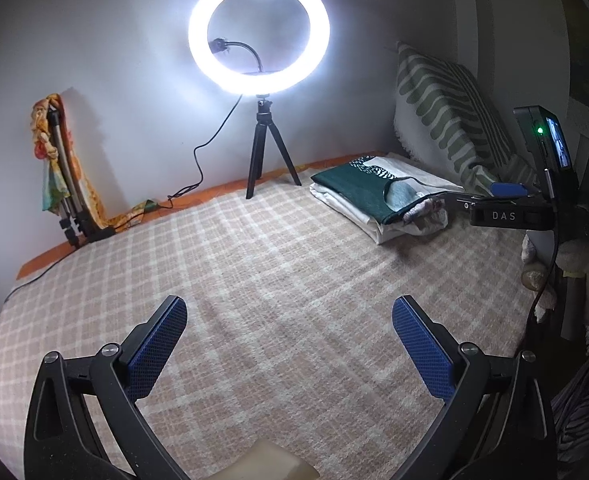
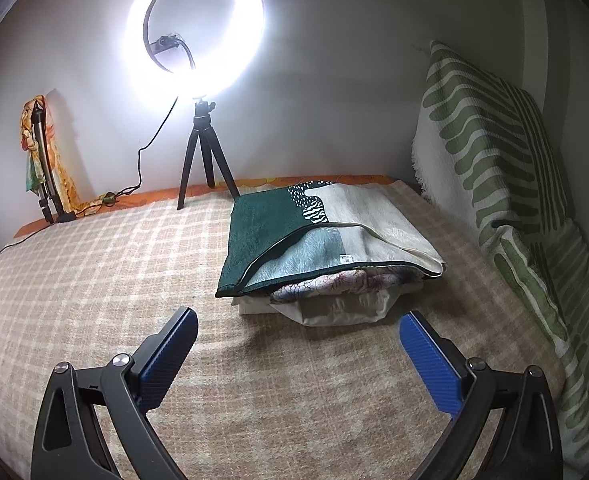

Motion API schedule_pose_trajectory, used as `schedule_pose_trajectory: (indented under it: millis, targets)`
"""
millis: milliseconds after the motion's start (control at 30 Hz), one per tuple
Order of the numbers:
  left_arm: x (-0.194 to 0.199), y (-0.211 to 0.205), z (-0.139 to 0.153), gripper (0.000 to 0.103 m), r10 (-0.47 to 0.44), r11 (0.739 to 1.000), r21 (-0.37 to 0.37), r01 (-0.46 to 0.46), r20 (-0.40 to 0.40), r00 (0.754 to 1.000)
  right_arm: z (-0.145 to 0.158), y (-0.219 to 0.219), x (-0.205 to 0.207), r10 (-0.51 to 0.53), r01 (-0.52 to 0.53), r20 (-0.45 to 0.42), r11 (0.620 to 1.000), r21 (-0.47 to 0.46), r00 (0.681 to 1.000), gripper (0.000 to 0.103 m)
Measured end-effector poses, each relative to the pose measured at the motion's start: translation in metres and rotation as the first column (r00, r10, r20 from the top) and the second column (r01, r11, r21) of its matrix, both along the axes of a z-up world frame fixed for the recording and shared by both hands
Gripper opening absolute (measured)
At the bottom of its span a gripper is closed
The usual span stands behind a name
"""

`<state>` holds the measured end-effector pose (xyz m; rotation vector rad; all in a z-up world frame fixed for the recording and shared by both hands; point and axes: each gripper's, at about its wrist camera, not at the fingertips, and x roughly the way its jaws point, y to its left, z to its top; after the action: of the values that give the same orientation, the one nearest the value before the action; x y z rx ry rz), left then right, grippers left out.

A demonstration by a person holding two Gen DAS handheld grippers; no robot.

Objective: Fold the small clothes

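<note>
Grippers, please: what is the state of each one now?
Left gripper: open, holding nothing.
Right gripper: open, holding nothing.

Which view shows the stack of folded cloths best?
The right wrist view: the stack of folded cloths lies close and unobstructed, its layers visible. In the left wrist view it is farther off, partly hidden behind the right tool.

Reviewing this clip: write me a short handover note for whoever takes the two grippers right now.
Left gripper: open, empty, above the checked bedcover.
Right gripper: open, empty, just short of the stack of folded cloths.
Stack lies on the bedcover beside the green-patterned pillow, dark green cloth on top.
Done: stack looks folded.
Left: no unfolded garment in view; find the next piece.
</note>
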<state>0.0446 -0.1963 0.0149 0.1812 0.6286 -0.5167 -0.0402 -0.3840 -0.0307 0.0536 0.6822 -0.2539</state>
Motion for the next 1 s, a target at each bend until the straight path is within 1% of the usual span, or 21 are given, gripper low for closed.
schedule_pose_trajectory:
  millis: [467,1000]
  targets:
    - [0.0018,0.002,0.0002,0.102,0.007,1.0,-0.015,-0.007,-0.025,1.0,-0.0012,0.0041,0.0011,0.006,-0.006,0.001,1.0,0.013,1.0,0.102]
    - [0.0002,0.001,-0.0006,0.102,0.0,1.0,-0.007,-0.001,-0.03,1.0,-0.0013,0.0068,0.0025,0.011,-0.011,-0.001,1.0,0.018,1.0,0.102]
